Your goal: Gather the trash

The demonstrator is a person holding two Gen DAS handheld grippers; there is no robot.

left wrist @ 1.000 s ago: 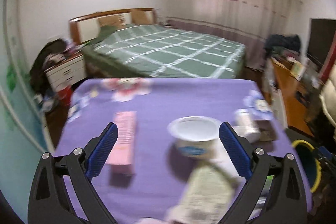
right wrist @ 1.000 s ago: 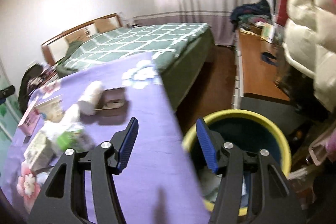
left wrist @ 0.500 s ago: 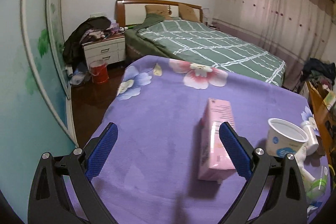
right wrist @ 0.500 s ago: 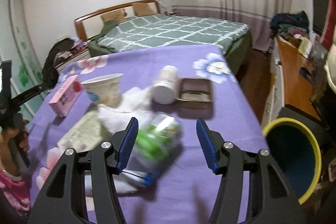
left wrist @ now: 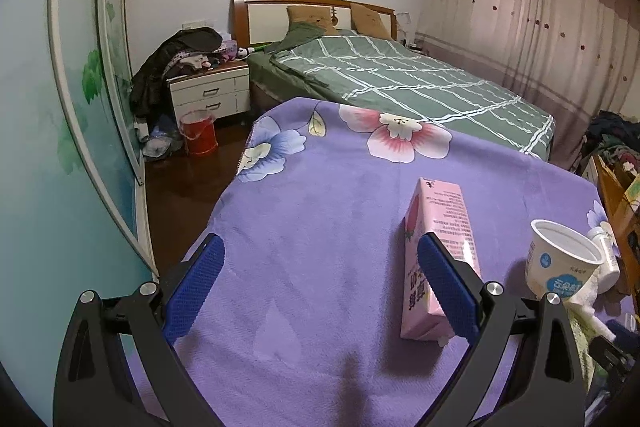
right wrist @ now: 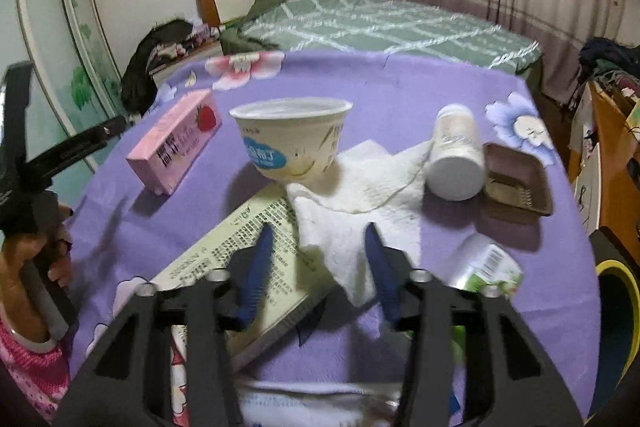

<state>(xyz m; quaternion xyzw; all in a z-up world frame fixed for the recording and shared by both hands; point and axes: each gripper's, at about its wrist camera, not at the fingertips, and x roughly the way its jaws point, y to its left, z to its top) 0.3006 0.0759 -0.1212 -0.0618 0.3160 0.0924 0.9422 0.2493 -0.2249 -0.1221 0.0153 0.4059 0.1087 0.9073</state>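
Trash lies on a purple flowered cloth (right wrist: pixel 400 95). A pink milk carton (left wrist: pixel 440 255) lies on its side, also in the right wrist view (right wrist: pixel 176 143). A white pudding cup (right wrist: pixel 292 139) stands upright, also in the left wrist view (left wrist: pixel 560 267). A white tissue (right wrist: pixel 360 195), a white bottle on its side (right wrist: pixel 456 155), a brown tray (right wrist: pixel 516 187), a pale flat box (right wrist: pixel 248 259) and a green-labelled cup (right wrist: pixel 488 267) lie near. My left gripper (left wrist: pixel 316 267) is open, its right finger beside the carton. My right gripper (right wrist: pixel 318 251) is open over the box and tissue.
A yellow-rimmed bin (right wrist: pixel 620 307) stands off the table's right edge. A green checked bed (left wrist: pixel 400 83) lies beyond the table. A nightstand (left wrist: pixel 208 95) with clothes and a red bucket (left wrist: pixel 198 133) stand at the left. A wooden desk (right wrist: pixel 612 147) is at the right.
My right gripper swung left from the bin to above the trash pile. My left gripper swung left from the cup to the pink carton, then barely moved.
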